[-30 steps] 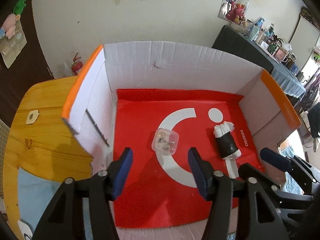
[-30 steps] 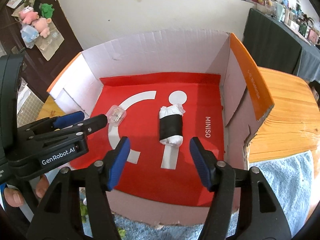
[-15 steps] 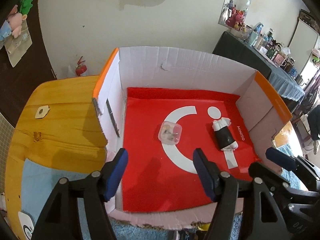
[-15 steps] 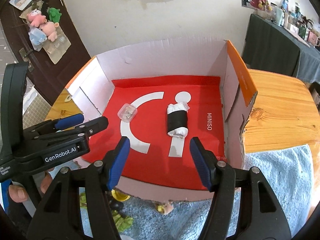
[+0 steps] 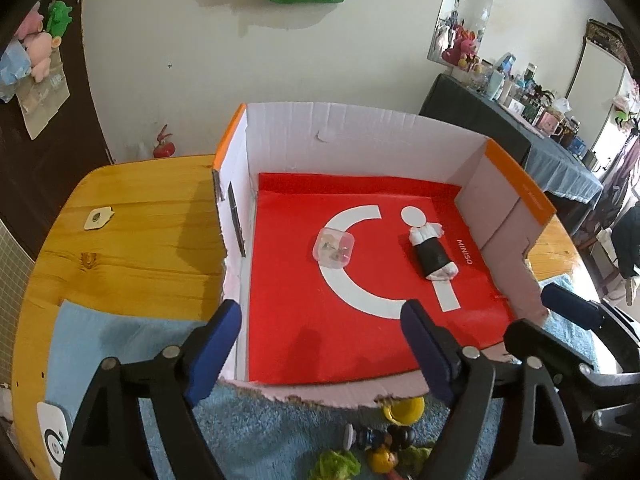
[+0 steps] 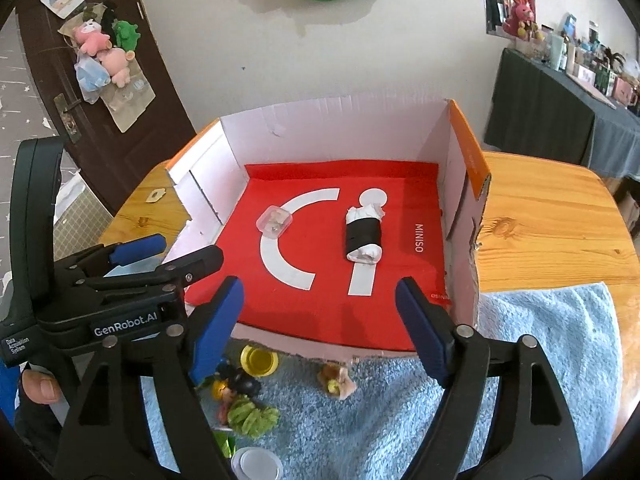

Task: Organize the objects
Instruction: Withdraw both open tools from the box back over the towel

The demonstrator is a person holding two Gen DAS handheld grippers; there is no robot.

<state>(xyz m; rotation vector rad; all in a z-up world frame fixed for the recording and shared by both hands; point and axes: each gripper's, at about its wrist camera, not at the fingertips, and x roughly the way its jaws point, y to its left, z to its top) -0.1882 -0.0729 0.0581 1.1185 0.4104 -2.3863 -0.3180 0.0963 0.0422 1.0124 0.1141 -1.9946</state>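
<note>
Pulled back and up from the box (image 5: pixel 360 128) since a second ago: near cardboard edge, then out of view, now in both views, with blue towel (image 6: pixel 520 360) and small toys (image 6: pixel 240 392) exposed below it. Both grippers wider than before. Left gripper (image 5: pixel 320 344) with fingers (image 5: pixel 216 344) opening, nothing between the pads, hovering over the near edge of the box. Right gripper (image 6: pixel 320 320) likewise opening, empty, also above the near edge; the two just beside each other, apart. Box: white-lined cardboard, orange rim, open top, near wall low and torn, standing on the wooden table (image 5: pixel 132 236). Floor of box covered by red bag (image 6: pixel 320 308) with white logo and "MINISO". On the bag, unchanged in place: clear plastic case (image 5: pixel 334 246), rounded square, small contents inside, lying flat on the white arc; white roll (image 5: pixel 432 254) wrapped in a black band, lying on its side just below the white dot, well apart from the case. Yellow cup (image 6: pixel 259 361) on the towel just outside the near wall. Thumb of a hand (image 6: pixel 40 388) visible at lower left of right wrist view.
</note>
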